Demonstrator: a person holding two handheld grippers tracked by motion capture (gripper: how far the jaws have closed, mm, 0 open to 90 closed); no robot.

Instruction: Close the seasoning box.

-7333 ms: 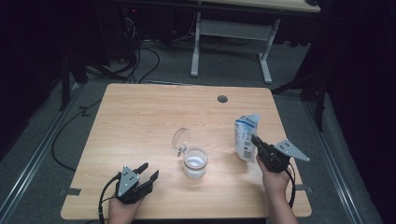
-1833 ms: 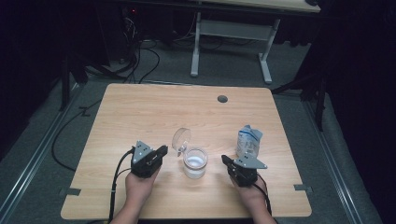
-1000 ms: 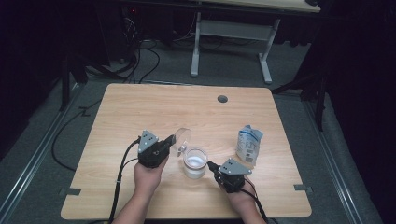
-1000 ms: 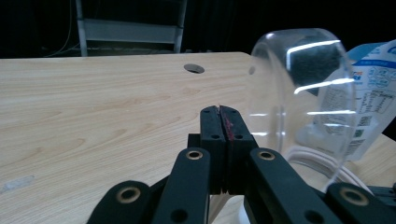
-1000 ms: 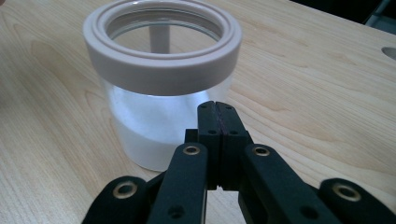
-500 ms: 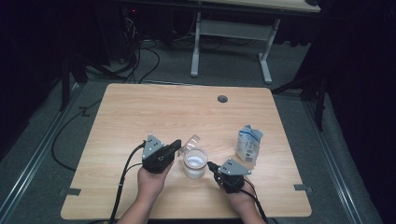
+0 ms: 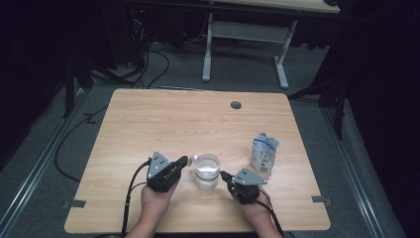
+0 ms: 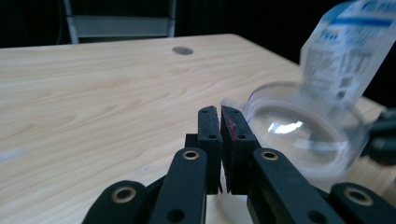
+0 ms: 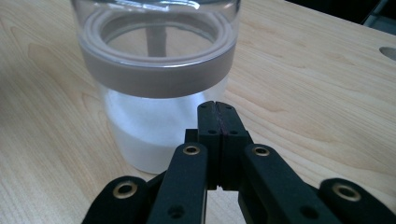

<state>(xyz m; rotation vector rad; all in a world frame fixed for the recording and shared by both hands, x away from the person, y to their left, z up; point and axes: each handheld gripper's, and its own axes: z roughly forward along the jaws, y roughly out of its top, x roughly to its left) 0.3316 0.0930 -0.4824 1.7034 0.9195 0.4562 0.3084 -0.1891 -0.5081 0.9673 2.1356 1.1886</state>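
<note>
Pale wooden table mid-frame, grommet hole toward its top; dark floor, cables upper left. Clear jar lower centre, between left gripper and right gripper, both pinched closed, empty. Blue-white pouch standing right.

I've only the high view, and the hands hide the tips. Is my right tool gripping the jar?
Observer: No. The right tool is shut and empty, pointing at the jar from close by.
Operator: And the left?
Observer: The left tool is all but shut at the jar's rim; blur hides whether it pinches anything.
Operator: What's in the jar?
Observer: White stuff in its lower part, below a grey band.
</note>
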